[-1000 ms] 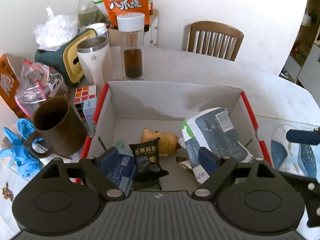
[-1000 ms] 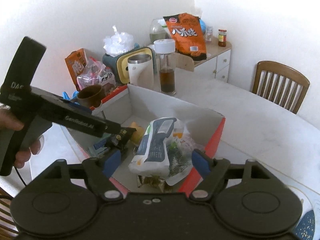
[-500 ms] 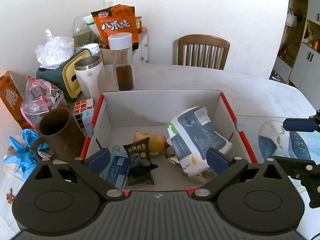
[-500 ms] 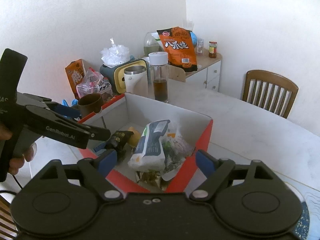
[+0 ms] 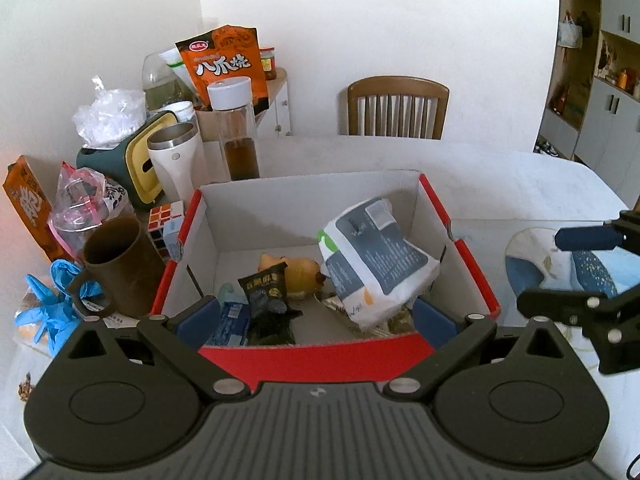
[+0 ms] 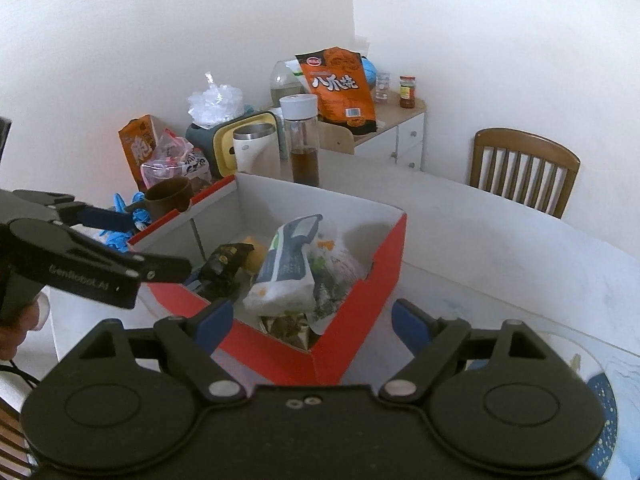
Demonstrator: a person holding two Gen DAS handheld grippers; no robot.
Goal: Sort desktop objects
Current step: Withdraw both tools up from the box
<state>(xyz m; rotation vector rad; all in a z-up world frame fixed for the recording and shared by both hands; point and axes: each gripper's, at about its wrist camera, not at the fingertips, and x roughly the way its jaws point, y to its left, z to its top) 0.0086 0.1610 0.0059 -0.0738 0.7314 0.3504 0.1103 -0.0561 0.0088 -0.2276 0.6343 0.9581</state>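
Looking down over the near red wall of the box point(image 5: 312, 354) from the left gripper point(image 5: 316, 316). Released, spread wide after just opening, with nothing between the pads. Same on the right gripper point(image 6: 314, 318), poised off the box's near right corner: also just opened, also empty.

Inside the box already: a white-and-navy pouch point(image 5: 372, 256) leaning on the right wall and a black snack packet point(image 5: 268, 296) near the front, among other small goods.

Still to sort, by the look of it: loose things on the table point(image 5: 520, 184) just left of the box. Chiefly a brown mug point(image 5: 120, 268), standing upright with its mouth open to the ceiling and its handle turned to the near left. Beyond it, wedged against the box's left wall, a puzzle cube point(image 5: 162, 224). Nearer and further left, crumpled blue gloves point(image 5: 48, 304).

Worth noting for the coming reach — all of these lie to the left of both tongs, with the box in between for the right one. Nearer by far for the left hand, then. Probably best to swing left and a little forward, and to take the mug across its upright body or its rim, keeping clear of the handle. No telling from here whether the mug is empty.
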